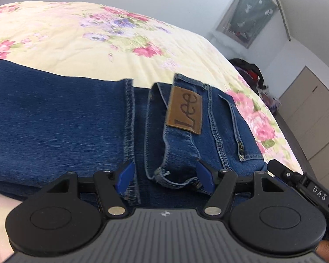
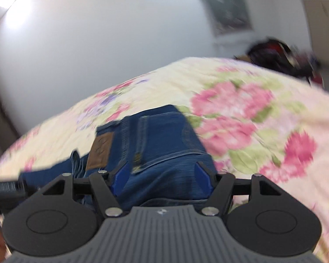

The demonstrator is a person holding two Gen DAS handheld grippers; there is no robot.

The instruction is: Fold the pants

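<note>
Already both sets of fingers stand wide apart and hold nothing: the left gripper [image 1: 165,176] hovers over the leg hem, the right gripper [image 2: 162,176] over the seat. Between them the jeans [image 1: 54,118] lie folded on the floral bed [image 1: 76,35], hem near the waistband patch [image 1: 185,110]. Next, I judge, grip both layers squarely and keep the edges level.

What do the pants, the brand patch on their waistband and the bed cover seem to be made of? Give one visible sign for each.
Pants: blue denim, matte; streaky weave and pale contrast stitching at hems.
Brand patch: probably leather or imitation, brown, faint sheen, dark stamped lettering.
Bed cover: soft printed fabric, possibly cotton, matte; floral print, light wrinkles.
</note>
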